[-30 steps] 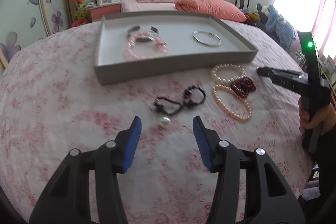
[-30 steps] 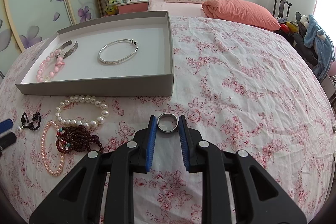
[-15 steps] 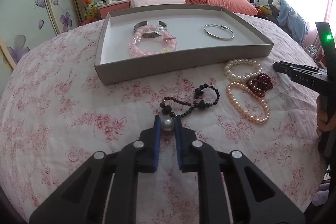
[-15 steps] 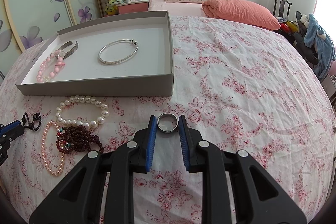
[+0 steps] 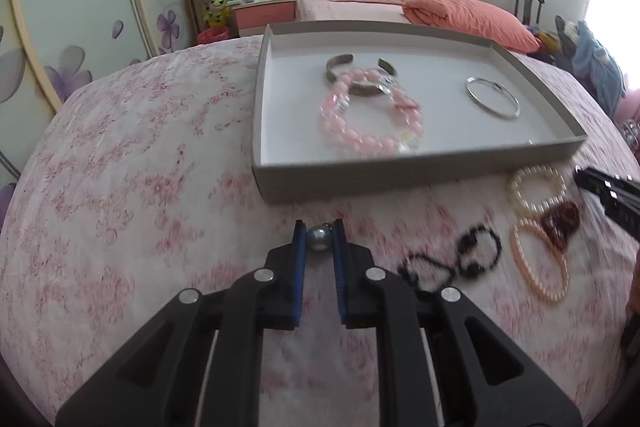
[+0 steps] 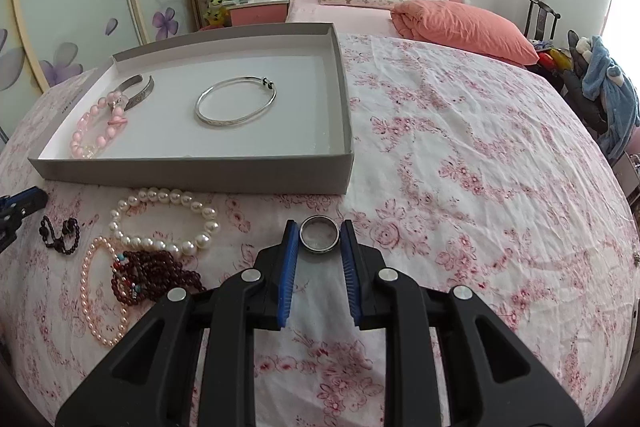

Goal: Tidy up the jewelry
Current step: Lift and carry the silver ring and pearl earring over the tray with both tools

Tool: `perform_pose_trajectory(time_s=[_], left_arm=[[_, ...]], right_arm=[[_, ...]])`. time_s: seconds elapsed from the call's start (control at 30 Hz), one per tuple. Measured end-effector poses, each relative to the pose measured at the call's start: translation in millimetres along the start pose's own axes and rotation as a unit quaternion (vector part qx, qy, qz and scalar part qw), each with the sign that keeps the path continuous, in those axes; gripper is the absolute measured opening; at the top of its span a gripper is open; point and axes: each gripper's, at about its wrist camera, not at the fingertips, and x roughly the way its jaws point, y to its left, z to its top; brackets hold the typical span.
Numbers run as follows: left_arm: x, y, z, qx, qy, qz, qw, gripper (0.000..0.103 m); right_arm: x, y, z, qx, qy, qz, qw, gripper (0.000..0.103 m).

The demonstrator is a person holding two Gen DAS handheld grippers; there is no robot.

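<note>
I work over a table under a pink floral cloth (image 6: 460, 155), a bed (image 6: 360, 7) beyond. My left gripper (image 5: 319, 235) clamps a grey pearl (image 5: 319, 238); my right gripper (image 6: 319, 235) clamps a steel ring (image 6: 319, 235). The far grey tray (image 6: 192, 173) holds three bracelets; four lie near it.

An orange duvet (image 6: 464, 23) lies on the bed (image 6: 340, 11) beyond the floral tablecloth (image 6: 460, 155).
</note>
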Motion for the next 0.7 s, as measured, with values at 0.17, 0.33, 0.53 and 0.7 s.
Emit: perform_pose_trajectory(time_s=[0.17,0.33,0.53,0.7], left_arm=[[2.1,-2.7,0.9,-0.002,-0.006,0.004,1.0000,0.014],[1.9,-0.3,0.0,-0.006,-0.006,-0.001,1.0000,0.014],[1.4,2.3,-0.1,-0.008,-0.006,-0.004,0.9999,0.014],[1.3,2.6,-0.3,-0.009,-0.006,-0.005,0.9999,0.014]], right_arm=[[0.0,-3.1,-0.1,0.005,0.000,0.006,1.000,0.023],[0.1,-4.5,0.0,0.008,0.001,0.009,1.000,0.023],[0.1,-7.0,-0.2,0.011,0.001,0.013,1.000,0.023],[0.1,-7.3,-0.3,0.011,0.001,0.013,1.000,0.023]])
